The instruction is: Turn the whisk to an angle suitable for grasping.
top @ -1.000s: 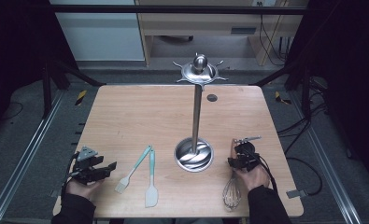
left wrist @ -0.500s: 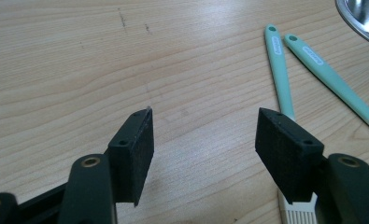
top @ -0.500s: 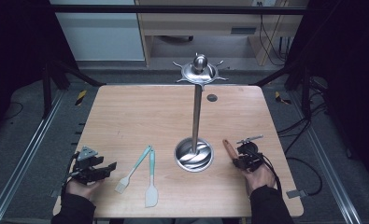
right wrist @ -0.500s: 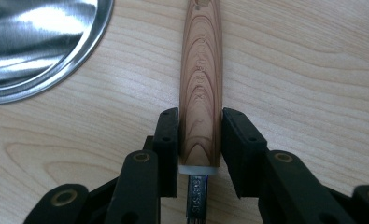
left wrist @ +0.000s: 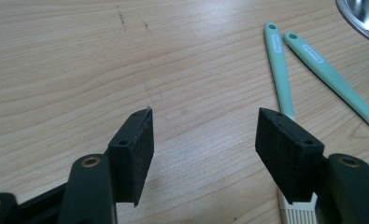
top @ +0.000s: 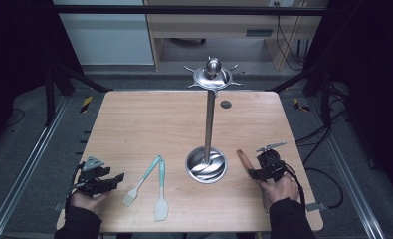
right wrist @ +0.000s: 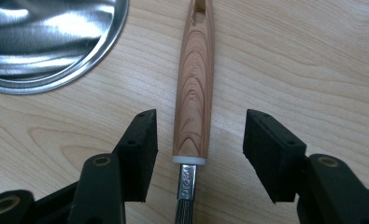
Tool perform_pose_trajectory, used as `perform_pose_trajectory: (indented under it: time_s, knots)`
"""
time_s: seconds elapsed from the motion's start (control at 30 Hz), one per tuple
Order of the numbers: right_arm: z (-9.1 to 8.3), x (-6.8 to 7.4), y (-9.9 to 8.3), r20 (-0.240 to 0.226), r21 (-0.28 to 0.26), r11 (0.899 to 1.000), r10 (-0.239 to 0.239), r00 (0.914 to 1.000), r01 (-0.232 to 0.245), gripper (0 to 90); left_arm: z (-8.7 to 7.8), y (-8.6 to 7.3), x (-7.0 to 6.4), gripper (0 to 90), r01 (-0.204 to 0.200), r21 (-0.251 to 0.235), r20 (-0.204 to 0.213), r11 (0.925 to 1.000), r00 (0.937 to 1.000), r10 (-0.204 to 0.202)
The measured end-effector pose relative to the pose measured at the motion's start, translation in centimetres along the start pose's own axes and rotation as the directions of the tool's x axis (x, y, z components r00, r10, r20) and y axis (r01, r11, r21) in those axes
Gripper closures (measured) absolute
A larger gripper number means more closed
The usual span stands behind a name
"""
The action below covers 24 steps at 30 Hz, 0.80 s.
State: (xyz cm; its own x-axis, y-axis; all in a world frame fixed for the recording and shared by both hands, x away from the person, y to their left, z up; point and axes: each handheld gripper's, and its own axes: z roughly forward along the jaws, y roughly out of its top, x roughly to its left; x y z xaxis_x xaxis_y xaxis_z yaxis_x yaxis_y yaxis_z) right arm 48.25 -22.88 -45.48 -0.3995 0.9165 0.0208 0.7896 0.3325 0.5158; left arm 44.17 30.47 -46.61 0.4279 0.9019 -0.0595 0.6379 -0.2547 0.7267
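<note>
Since the earlier frame, right claw [right wrist: 198, 154] shifted forward, spread astride whisk handle [right wrist: 194, 88], not gripping; left claw [left wrist: 205, 149] spread, empty. Closing near the ferrule risks tipping, slipping.

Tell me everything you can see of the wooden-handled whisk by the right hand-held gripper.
The whisk lies flat on the table, just right of the stand's round steel base. Its handle is light wood with a bold grain, tapered, with a slot at the far end. A white collar joins it to a metal neck, where the wires begin. The handle lies between the open jaws of the right hand-held gripper, which do not touch it. In the high view the gripper covers the wire end.
</note>
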Motion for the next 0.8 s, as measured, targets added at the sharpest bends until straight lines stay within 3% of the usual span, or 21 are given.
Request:
perform_pose_trajectory:
  time_s: [0.17, 0.53, 0.8]
  knots:
    - [0.9, 0.5, 0.1, -0.005, 0.041, 0.999, -0.036, 0.9994, 0.036, 50.3, 0.0, 0.0, 0.0, 36.8, 0.000, 0.002, 0.000, 1.0000, 1.0000, 0.000]
    - [1.7, 0.7, 0.3, 0.012, 0.088, 0.995, -0.039, 0.9992, 0.037, 66.2, 0.2, 0.0, 0.0, 36.9, 0.001, 0.012, 0.001, 0.9999, 1.0000, -0.001]
    - [2.2, 0.8, 0.4, 0.023, 0.108, 0.993, -0.039, 0.9990, 0.036, 65.6, 0.2, 0.0, -0.1, 36.9, 0.000, 0.017, 0.001, 0.9998, 1.0000, 0.000]
